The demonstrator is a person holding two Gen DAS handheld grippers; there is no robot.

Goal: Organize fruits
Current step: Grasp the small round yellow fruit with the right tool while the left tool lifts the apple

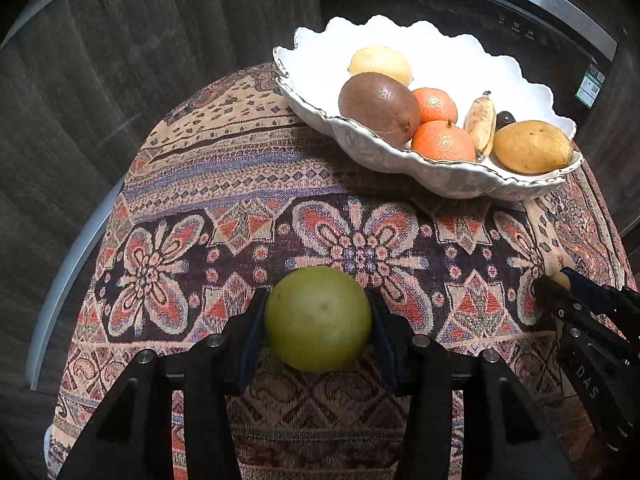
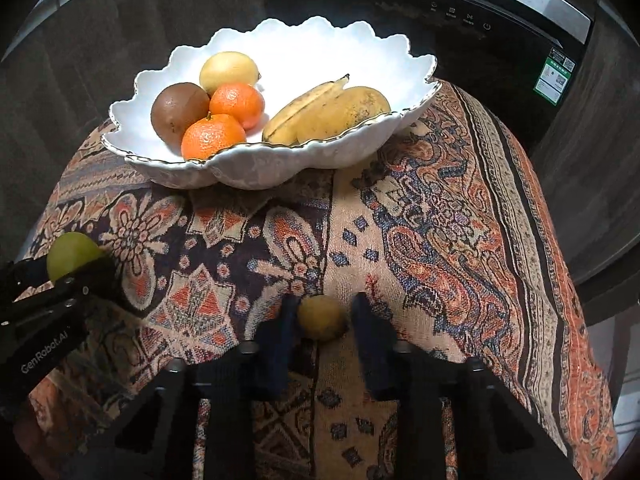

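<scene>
A round green fruit (image 1: 318, 318) sits between the pads of my left gripper (image 1: 318, 300), which is shut on it just above the patterned cloth (image 1: 240, 184). In the right wrist view the same green fruit (image 2: 72, 254) and left gripper (image 2: 60, 288) show at the left edge. My right gripper (image 2: 324, 308) is shut on a small yellow fruit (image 2: 322, 318) low over the cloth. The left wrist view catches that right gripper (image 1: 556, 284) at the right edge. A white scalloped bowl (image 2: 260, 164) at the back holds two oranges, a brown fruit, a lemon, a banana and a yellow mango.
The cloth (image 2: 440, 220) covers a small table that drops away on the left, right and far sides. A dark appliance with a control panel (image 2: 440, 8) stands close behind the bowl (image 1: 400, 160). Dark wooden floor (image 1: 100, 80) lies to the left.
</scene>
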